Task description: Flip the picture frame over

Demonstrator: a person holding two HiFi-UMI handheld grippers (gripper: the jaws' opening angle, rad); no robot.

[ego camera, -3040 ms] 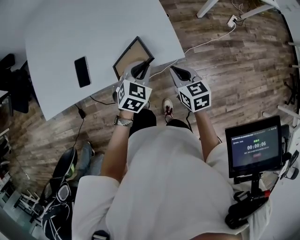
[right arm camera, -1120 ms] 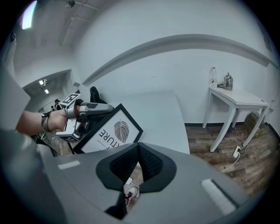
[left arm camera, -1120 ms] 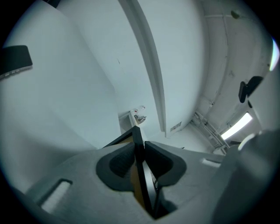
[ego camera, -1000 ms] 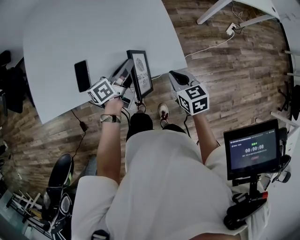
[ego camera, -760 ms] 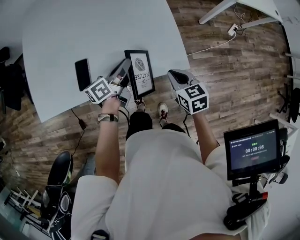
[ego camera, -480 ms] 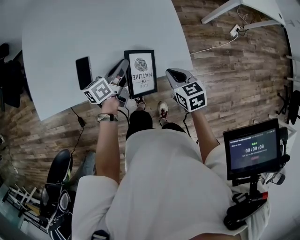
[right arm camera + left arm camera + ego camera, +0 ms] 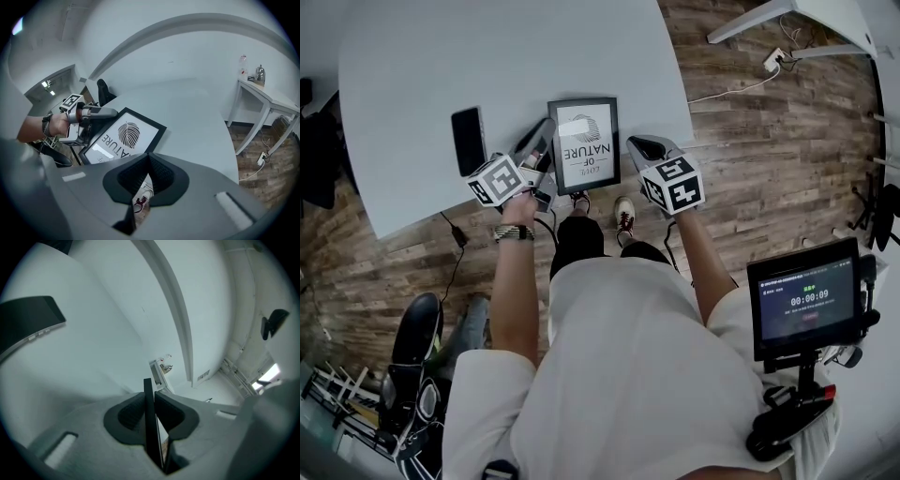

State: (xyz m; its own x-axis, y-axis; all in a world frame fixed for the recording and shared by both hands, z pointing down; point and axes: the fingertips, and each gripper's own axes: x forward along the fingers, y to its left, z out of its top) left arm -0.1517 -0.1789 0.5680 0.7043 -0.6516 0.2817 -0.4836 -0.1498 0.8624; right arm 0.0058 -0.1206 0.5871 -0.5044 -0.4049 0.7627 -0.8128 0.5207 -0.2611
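The black picture frame (image 7: pixel 584 145) shows its print side up, a leaf and lettering, near the front edge of the white table (image 7: pixel 487 56). It lies low over the tabletop; I cannot tell if it rests flat. My left gripper (image 7: pixel 546 142) is shut on the frame's left edge, and in the left gripper view that thin edge (image 7: pixel 150 427) stands pinched between the pads. My right gripper (image 7: pixel 639 146) hovers just right of the frame, shut and holding nothing. The right gripper view has the frame (image 7: pixel 123 136) ahead of the shut jaws (image 7: pixel 148 159).
A black phone (image 7: pixel 469 141) lies on the table left of the frame, also in the left gripper view (image 7: pixel 26 324). Beyond the table's right edge is wooden floor with a white cable (image 7: pixel 731 80). A screen on a stand (image 7: pixel 806 295) sits at my lower right.
The frame has swung from standing nearly on edge to print side up and sunk towards the table. Both grippers came down, and the right one drew nearer the frame.
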